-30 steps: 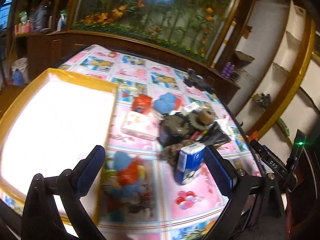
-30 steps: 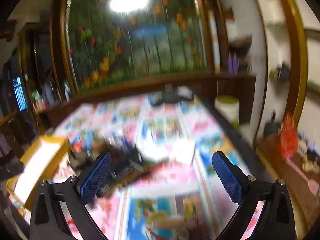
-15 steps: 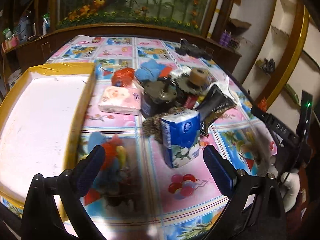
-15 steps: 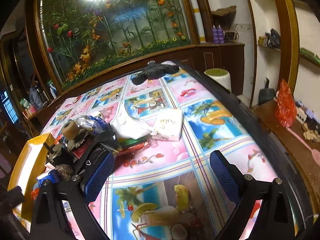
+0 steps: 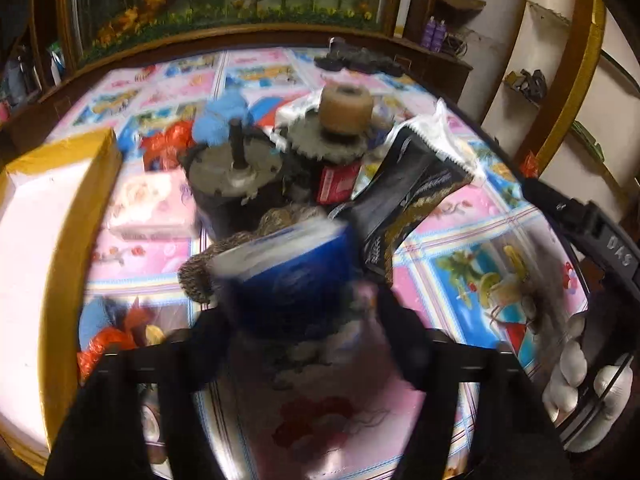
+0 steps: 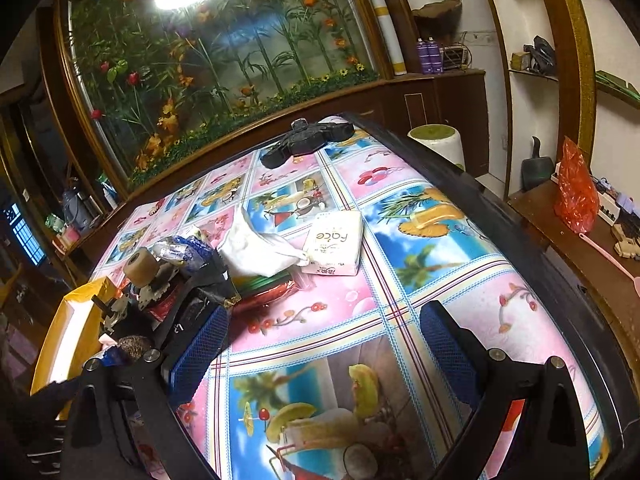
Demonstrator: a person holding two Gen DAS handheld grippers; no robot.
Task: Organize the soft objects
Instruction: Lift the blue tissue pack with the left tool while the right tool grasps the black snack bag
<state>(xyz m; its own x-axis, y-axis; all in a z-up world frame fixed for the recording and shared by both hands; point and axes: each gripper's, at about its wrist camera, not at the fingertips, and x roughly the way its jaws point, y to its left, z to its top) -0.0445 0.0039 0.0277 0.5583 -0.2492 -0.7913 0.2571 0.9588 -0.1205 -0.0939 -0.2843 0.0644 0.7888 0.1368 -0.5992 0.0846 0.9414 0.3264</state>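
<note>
In the left wrist view my left gripper [image 5: 304, 328] is blurred, its jaws close on either side of a blue tissue pack [image 5: 292, 276]; contact is unclear. A pink tissue pack [image 5: 152, 208], a blue plush [image 5: 220, 120], a brown knitted item [image 5: 224, 252] and a colourful soft toy [image 5: 116, 332] lie nearby. A yellow-rimmed white tray [image 5: 52, 240] is at left. In the right wrist view my right gripper [image 6: 320, 348] is open and empty above the tablecloth. A white tissue pack [image 6: 334, 244] and a white cloth [image 6: 256, 248] lie ahead of it.
Metal gear parts [image 5: 332, 132], a motor [image 5: 232, 184] and a black packet [image 5: 404, 196] crowd the middle of the table. A black device [image 6: 304, 142] lies at the far edge. The right gripper's body [image 5: 592, 240] shows at right. A stool [image 6: 436, 144] stands beyond the table.
My left gripper has moved forward and down onto the blue tissue pack and its jaws have narrowed around it. My right gripper has barely shifted.
</note>
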